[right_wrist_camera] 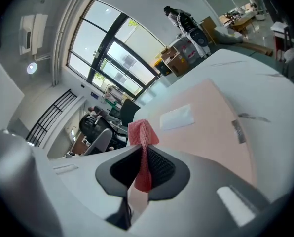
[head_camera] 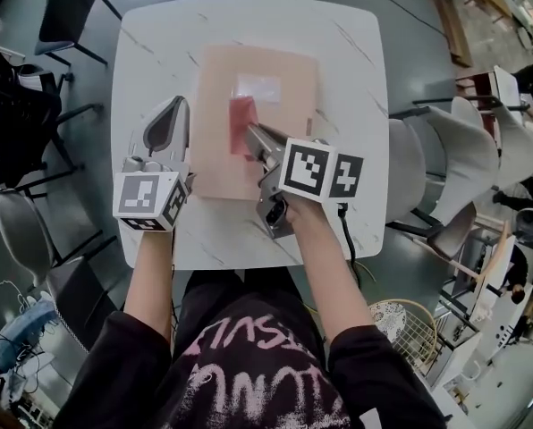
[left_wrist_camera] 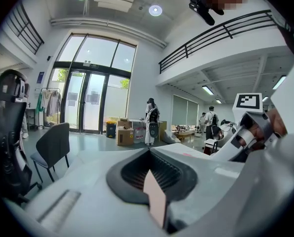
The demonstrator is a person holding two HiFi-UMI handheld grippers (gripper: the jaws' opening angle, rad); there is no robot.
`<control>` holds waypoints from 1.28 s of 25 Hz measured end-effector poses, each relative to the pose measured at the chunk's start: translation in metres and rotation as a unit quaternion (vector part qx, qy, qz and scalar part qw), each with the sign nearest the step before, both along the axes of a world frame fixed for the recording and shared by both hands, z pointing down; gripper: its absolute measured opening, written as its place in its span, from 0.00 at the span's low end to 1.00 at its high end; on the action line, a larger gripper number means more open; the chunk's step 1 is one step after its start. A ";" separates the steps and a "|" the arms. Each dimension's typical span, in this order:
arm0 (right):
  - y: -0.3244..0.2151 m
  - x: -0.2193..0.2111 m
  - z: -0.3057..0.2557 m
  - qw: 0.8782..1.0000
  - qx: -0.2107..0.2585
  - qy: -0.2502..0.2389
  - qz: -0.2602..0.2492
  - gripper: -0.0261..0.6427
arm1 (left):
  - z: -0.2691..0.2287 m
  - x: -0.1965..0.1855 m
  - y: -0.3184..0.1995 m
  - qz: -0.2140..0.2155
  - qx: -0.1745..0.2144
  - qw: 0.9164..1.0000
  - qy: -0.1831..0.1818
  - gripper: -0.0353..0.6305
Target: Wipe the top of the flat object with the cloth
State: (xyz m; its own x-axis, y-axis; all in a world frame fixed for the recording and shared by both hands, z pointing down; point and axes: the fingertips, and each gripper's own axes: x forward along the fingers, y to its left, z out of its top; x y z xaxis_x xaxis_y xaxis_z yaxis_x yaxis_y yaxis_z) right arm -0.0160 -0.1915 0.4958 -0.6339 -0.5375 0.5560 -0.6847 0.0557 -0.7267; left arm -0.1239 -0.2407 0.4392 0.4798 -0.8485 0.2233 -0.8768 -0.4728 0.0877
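Note:
A flat pink board (head_camera: 284, 70) with a white label (head_camera: 258, 88) lies in the middle of the white table (head_camera: 347, 43). My right gripper (head_camera: 251, 130) is over the board's near left part, shut on a red mesh cloth (head_camera: 242, 119). In the right gripper view the cloth (right_wrist_camera: 142, 132) sticks up out of the gripper (right_wrist_camera: 139, 149), with the board (right_wrist_camera: 211, 127) and its label (right_wrist_camera: 176, 116) beyond. My left gripper (head_camera: 175, 105) rests on the table just left of the board. Its jaws stand shut (left_wrist_camera: 149, 152), and I see nothing held in them.
A dark chair (head_camera: 70, 7) stands at the table's far left and white chairs (head_camera: 445, 159) at its right side. A black cable (head_camera: 347, 231) hangs off the near edge. People stand far off by boxes (left_wrist_camera: 152, 125).

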 end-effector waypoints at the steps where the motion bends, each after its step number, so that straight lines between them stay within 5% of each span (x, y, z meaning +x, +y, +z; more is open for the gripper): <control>1: 0.003 -0.013 0.000 1.000 -0.002 -0.009 -0.009 0.11 | -0.001 -0.003 0.001 -0.003 0.001 1.000 -0.001 0.05; 7: 0.018 -0.072 0.005 0.997 -0.016 -0.033 -0.061 0.11 | -0.004 -0.023 0.006 -0.017 0.006 1.000 -0.005 0.05; 14: 0.032 -0.085 0.020 0.996 -0.040 -0.036 -0.072 0.11 | -0.002 -0.032 0.009 -0.024 0.003 1.000 -0.009 0.05; 32: 0.043 -0.013 0.049 0.997 -0.070 -0.012 0.006 0.11 | 0.004 -0.002 0.012 0.009 -0.002 1.000 -0.008 0.05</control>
State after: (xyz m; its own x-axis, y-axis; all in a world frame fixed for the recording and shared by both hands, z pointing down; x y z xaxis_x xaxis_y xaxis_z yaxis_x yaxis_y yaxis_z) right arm -0.0294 -0.1486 0.5449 -0.6427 -0.4627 0.6106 -0.6664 -0.0555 -0.7436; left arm -0.1263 -0.2284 0.4429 0.4920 -0.8386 0.2339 -0.8691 -0.4890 0.0748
